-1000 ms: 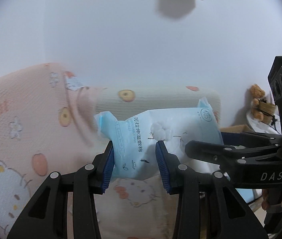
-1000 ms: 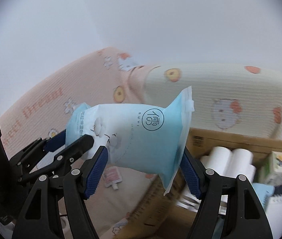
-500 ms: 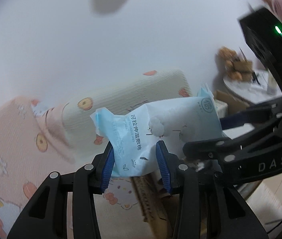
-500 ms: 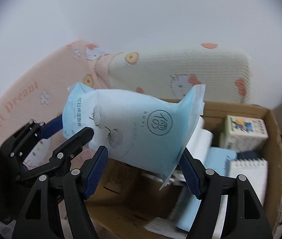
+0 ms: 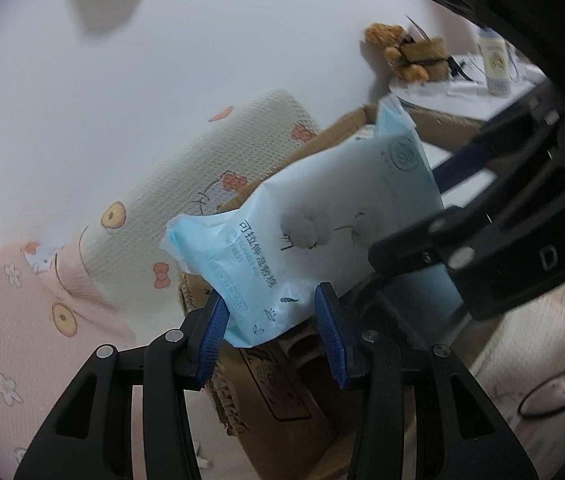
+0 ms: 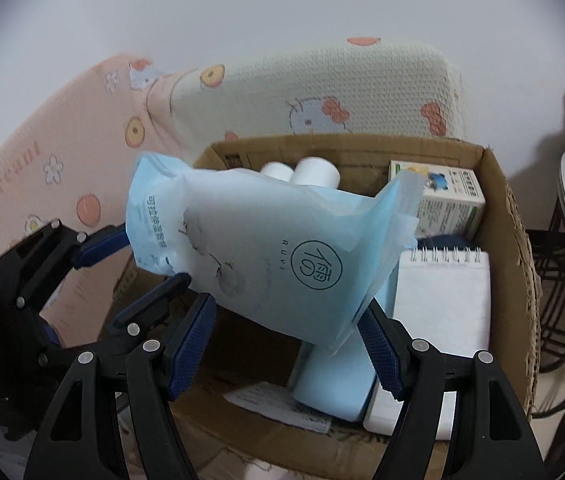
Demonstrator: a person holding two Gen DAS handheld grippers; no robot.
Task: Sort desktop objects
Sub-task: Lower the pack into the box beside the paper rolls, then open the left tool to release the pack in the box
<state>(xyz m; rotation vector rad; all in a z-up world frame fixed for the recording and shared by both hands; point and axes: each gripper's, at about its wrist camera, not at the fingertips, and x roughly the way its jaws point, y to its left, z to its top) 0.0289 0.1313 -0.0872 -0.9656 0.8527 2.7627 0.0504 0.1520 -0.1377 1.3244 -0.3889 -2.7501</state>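
A light-blue soft pack of cotton tissues (image 6: 274, 256) hangs tilted above an open cardboard box (image 6: 498, 208). My right gripper (image 6: 286, 340) is shut on the pack's lower right end, with both blue pads against it. My left gripper (image 5: 270, 332) grips the other end of the same pack (image 5: 322, 232). Its jaws are opening, with the pack's corner still between the pads and touching them. In the right wrist view the left gripper (image 6: 154, 259) comes in from the left. In the left wrist view the right gripper (image 5: 406, 214) reaches in from the right.
Inside the box lie white rolls (image 6: 302, 168), a small printed carton (image 6: 438, 196), a spiral notepad (image 6: 442, 288) and a pale blue bottle (image 6: 334, 380). A cream pillow (image 6: 322, 92) and a pink blanket (image 6: 62, 152) lie behind it. A white side table with a teddy bear (image 5: 402, 52) stands at the right.
Both grippers have carried the pack down and across from the bedding to above the box. The left view has rolled, and the box's contents have come into sight.
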